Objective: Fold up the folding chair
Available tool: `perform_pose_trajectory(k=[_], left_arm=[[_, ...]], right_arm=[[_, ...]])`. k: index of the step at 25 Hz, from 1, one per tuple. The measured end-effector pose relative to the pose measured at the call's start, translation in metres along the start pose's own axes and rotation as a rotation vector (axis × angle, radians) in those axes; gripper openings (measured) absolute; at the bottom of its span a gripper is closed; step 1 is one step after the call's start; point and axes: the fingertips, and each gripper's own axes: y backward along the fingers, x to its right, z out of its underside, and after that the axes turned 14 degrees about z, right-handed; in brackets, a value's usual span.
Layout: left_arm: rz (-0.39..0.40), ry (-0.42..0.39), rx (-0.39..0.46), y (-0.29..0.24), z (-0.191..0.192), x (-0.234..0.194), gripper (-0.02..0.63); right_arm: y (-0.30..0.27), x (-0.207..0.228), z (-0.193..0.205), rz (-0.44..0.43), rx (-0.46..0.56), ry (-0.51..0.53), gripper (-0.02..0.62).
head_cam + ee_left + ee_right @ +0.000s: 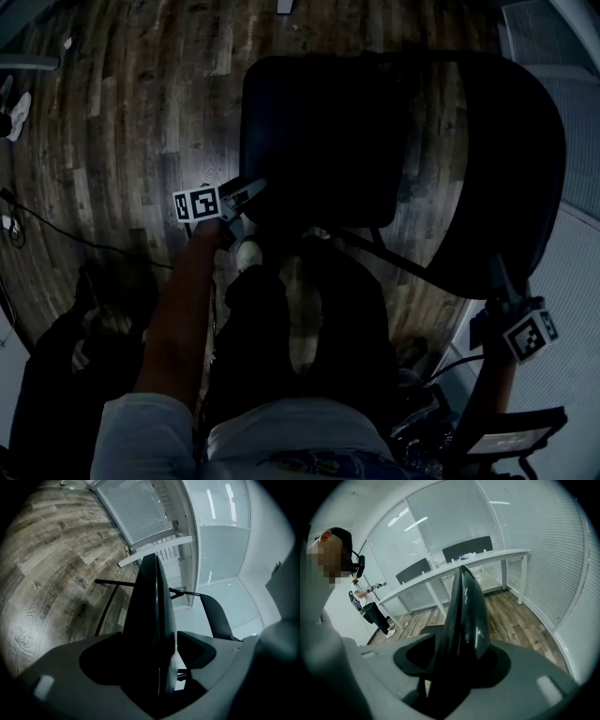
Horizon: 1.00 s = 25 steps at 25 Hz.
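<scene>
Folding chair [375, 131]: left gripper [249, 191] jaws apart around seat [309, 150] edge; right gripper [496, 281] clamped on backrest [511, 159] rim.

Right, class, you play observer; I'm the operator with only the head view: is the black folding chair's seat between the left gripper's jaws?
Observer: Yes; in the left gripper view the black seat panel stands edge-on between the left gripper's open jaws, a gap showing on its right.
Operator: And the right gripper?
Observer: The curved black backrest rises between its jaws.
Operator: Anyone nearby?
Observer: A person in a white top stands near the long white desk's end.
</scene>
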Motion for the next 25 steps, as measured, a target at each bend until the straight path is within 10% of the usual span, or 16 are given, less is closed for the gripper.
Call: perform_pose_trajectory(k=[25], left_arm=[[0.122, 0.070, -0.073, -0.011, 0.007, 0.011, 0.295]], right_arm=[[-0.002, 0.003, -0.015, 0.029, 0.044, -0.036, 0.097]])
